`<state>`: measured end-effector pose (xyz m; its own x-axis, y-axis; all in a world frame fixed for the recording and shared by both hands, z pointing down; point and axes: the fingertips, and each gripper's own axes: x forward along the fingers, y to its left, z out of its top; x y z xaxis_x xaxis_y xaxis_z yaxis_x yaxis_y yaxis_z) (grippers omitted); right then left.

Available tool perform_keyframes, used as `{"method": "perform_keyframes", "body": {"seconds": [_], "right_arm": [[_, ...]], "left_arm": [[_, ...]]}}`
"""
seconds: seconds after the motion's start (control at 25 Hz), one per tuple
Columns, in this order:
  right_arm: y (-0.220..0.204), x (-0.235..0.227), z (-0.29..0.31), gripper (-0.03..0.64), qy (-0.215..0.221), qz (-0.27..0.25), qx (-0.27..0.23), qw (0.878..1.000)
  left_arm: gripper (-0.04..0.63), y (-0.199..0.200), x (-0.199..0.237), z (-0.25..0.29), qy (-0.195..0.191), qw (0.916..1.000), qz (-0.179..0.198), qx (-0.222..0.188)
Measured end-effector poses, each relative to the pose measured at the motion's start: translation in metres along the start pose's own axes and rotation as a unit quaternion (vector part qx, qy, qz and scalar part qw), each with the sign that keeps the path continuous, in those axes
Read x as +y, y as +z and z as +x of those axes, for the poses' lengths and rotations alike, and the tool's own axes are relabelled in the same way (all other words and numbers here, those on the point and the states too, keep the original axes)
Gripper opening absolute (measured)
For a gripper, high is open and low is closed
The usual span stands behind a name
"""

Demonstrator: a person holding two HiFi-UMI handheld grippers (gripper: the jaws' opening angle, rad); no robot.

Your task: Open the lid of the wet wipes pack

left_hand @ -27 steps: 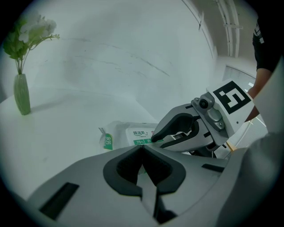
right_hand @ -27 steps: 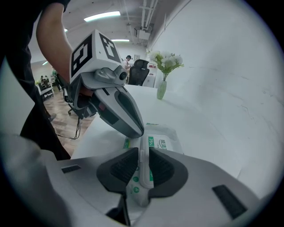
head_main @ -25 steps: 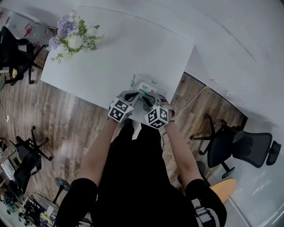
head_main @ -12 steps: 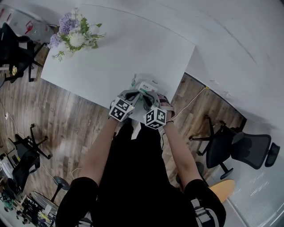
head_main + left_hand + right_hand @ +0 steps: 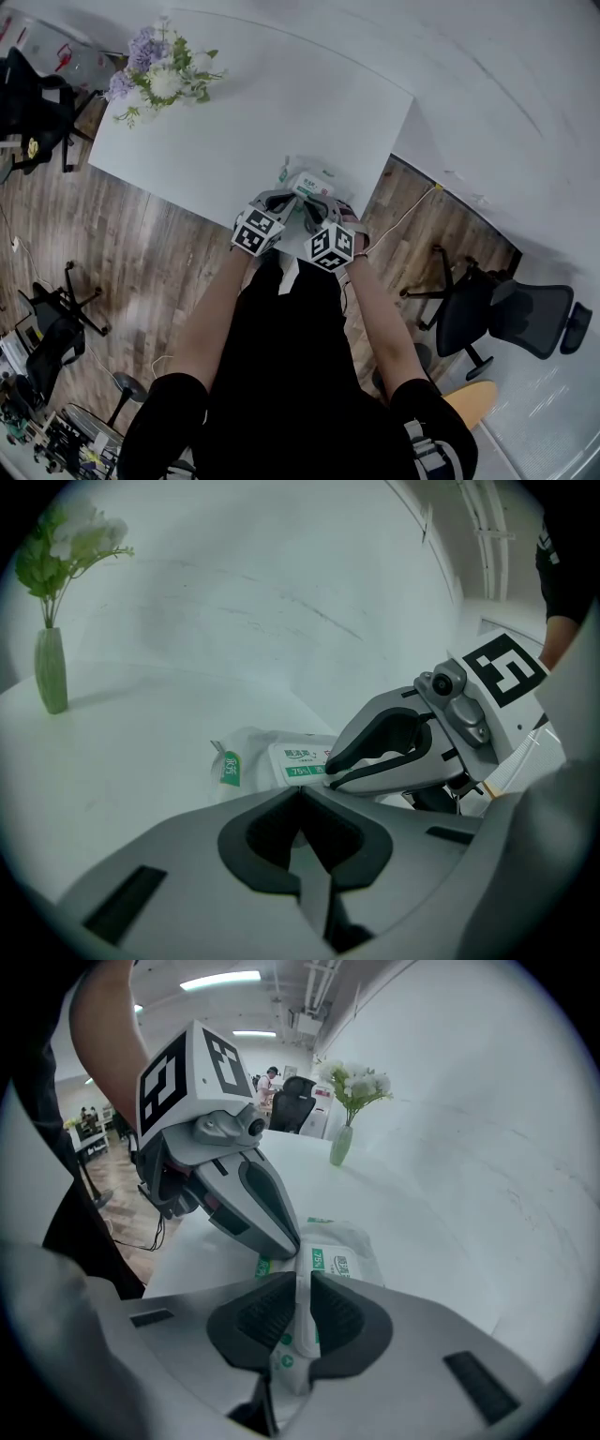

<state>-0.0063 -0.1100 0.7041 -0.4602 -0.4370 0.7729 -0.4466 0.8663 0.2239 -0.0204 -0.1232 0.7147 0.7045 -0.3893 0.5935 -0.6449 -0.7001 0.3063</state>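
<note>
The lid-peeling step looks to be in hand. The right claw (image 5: 301,1279) is clenched on the thin white lid (image 5: 303,1321), whose flap stands upright between its pads and runs on into the wet wipes pack (image 5: 354,1252). The pack lies on the table (image 5: 244,122), close to the edge nearest the person. The left claw (image 5: 300,794) is closed, its tips against the pack's side; whether it nips any wrapper I cannot tell. The next move probably calls for drawing the flap up and back while the left claw pins the pack down.
</note>
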Motion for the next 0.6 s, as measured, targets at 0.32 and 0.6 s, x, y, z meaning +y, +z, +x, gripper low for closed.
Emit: {"method": "perform_keyframes", "body": {"seconds": [0.32, 0.6], "right_arm": [[0.0033, -0.0010, -0.0053, 0.052, 0.012, 0.021, -0.009, 1.000], [0.0045, -0.0013, -0.0076, 0.052, 0.009, 0.037, -0.013, 0.999]], "left_arm": [[0.021, 0.0024, -0.0016, -0.0018, -0.001, 1.0000, 0.007, 0.007], [0.021, -0.0021, -0.0030, -0.0011, -0.005, 0.9999, 0.002, 0.011]]}}
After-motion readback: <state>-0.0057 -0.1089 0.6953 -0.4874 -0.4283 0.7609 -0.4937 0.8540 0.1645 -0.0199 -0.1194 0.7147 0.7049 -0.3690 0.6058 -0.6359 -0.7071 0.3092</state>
